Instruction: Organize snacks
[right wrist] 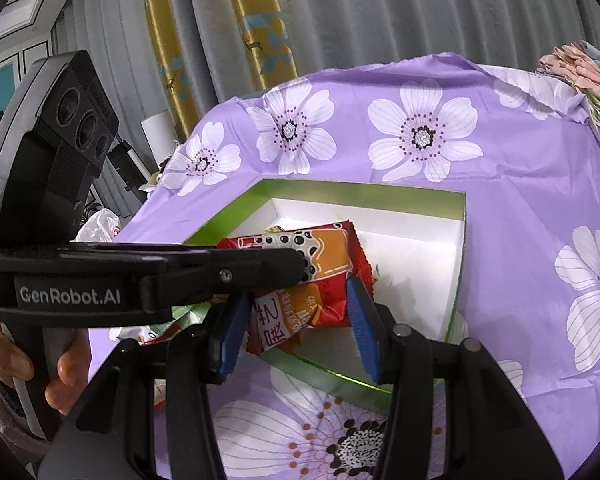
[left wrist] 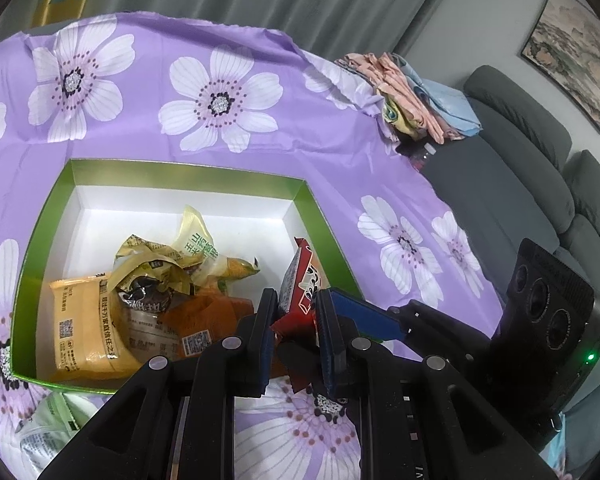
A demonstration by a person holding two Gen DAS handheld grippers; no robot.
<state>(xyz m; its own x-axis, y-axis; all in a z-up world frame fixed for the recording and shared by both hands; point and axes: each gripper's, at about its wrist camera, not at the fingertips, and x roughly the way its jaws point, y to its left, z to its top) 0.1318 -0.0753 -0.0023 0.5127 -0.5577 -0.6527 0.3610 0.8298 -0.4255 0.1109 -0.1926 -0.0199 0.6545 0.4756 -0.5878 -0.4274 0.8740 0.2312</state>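
A red and orange snack packet [right wrist: 320,256] hangs over the near right corner of a green-rimmed white box [right wrist: 360,190]. My right gripper [right wrist: 300,294] is shut on it, a blue pad against each side. My left gripper [right wrist: 296,266] comes in from the left and is clamped on the same packet's upper part. In the left wrist view the red packet [left wrist: 300,288] sits between the left gripper [left wrist: 296,300], and one right pad [left wrist: 364,314] lies just beside it. Inside the box [left wrist: 180,172] lie a yellow packet [left wrist: 84,328], an orange packet [left wrist: 208,320] and crumpled gold wrappers [left wrist: 160,260].
A purple floral cloth [left wrist: 300,152] covers the table. A pale green packet [left wrist: 48,428] lies outside the box at the near left. Folded clothes [left wrist: 420,96] are piled at the far right edge, with a grey sofa [left wrist: 520,160] beyond. A hand [right wrist: 60,372] grips the left gripper's handle.
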